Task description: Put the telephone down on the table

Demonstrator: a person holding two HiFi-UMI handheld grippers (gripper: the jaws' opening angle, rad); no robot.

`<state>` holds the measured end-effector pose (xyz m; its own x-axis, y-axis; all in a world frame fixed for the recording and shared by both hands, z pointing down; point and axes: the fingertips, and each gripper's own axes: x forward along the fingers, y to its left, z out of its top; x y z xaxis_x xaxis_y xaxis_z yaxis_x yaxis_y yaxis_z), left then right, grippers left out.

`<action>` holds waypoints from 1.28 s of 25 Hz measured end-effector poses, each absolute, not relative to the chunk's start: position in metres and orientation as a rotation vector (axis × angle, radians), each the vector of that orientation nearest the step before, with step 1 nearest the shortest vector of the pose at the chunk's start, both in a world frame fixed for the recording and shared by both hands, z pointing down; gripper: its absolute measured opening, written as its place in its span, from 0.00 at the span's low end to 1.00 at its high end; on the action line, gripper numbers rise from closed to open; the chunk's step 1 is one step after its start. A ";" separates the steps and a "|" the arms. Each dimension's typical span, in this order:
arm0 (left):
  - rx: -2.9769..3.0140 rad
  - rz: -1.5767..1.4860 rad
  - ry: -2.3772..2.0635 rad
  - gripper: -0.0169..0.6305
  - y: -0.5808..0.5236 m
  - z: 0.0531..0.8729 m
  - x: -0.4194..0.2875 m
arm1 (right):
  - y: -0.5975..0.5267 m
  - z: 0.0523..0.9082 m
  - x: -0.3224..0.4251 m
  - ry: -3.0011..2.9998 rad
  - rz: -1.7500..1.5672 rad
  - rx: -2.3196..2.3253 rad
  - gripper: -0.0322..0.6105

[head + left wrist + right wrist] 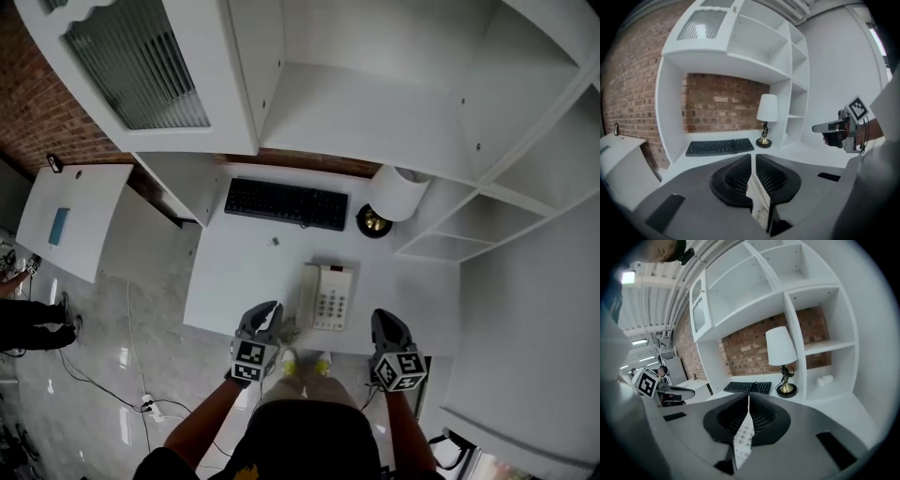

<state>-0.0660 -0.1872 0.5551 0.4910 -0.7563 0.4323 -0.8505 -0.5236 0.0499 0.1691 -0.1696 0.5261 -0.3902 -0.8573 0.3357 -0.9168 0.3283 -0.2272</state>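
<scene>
Jaws of the L gripper (269, 311) are shut tight & nothing is held. Same for the R gripper (383, 319): jaws shut, nothing held. Both are held up over the near edge of the white table (234, 277). The telephone (330, 295) is laid flat on the table, between the 2 grippers & a bit ahead, not touched. Farther ahead a black keyboard (286, 203) is seen. A lamp (398, 192) w/ a white shade is stood far ahead of the R gripper.
</scene>
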 end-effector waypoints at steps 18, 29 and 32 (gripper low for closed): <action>2.672 0.133 -1.521 0.06 -0.179 0.386 -0.091 | -0.125 0.400 0.171 -2.400 0.227 1.648 0.05; 2.608 0.065 -1.509 0.05 -0.176 0.380 -0.095 | -0.137 0.375 0.205 -2.375 0.134 1.737 0.05; 2.588 0.044 -1.508 0.05 -0.175 0.379 -0.101 | -0.136 0.374 0.206 -2.340 0.153 1.726 0.05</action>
